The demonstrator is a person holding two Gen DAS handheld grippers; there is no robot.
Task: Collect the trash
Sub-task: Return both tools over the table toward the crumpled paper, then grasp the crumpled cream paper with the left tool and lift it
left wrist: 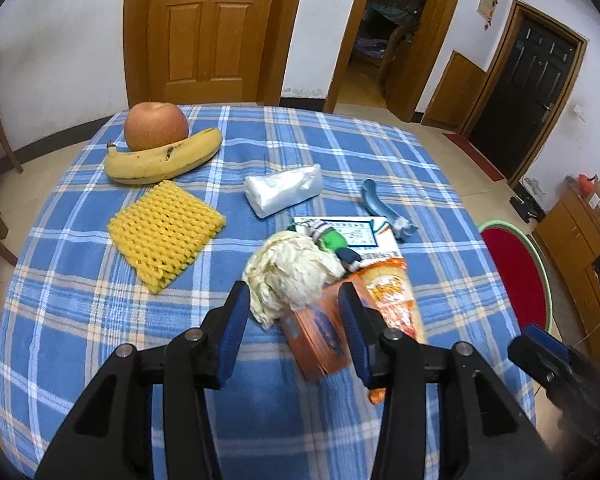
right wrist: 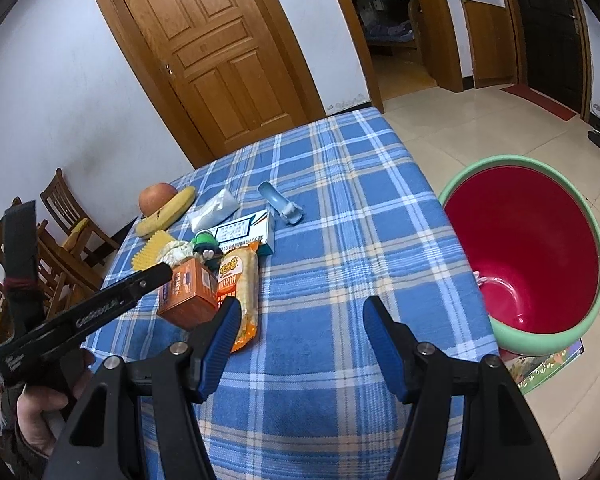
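My left gripper (left wrist: 294, 300) is open, its fingers either side of a crumpled cream paper wad (left wrist: 292, 270) and an orange box (left wrist: 320, 332). Beside them lie an orange snack packet (left wrist: 394, 300), a white-and-teal box (left wrist: 356, 236), a green toy figure (left wrist: 334, 240), a clear plastic bag (left wrist: 284, 190), a blue tube (left wrist: 384, 210) and yellow foam netting (left wrist: 166, 230). My right gripper (right wrist: 300, 320) is open and empty above the blue plaid cloth, right of the orange box (right wrist: 190, 290) and snack packet (right wrist: 240, 292). A red bin with a green rim (right wrist: 528, 248) stands on the floor to the right.
An apple (left wrist: 156, 126) and a banana (left wrist: 164, 158) lie at the table's far left. The table (left wrist: 100, 320) has a blue plaid cloth. Wooden chairs (right wrist: 66, 216) stand on the left. The left gripper's body (right wrist: 88, 312) reaches in from the left in the right wrist view.
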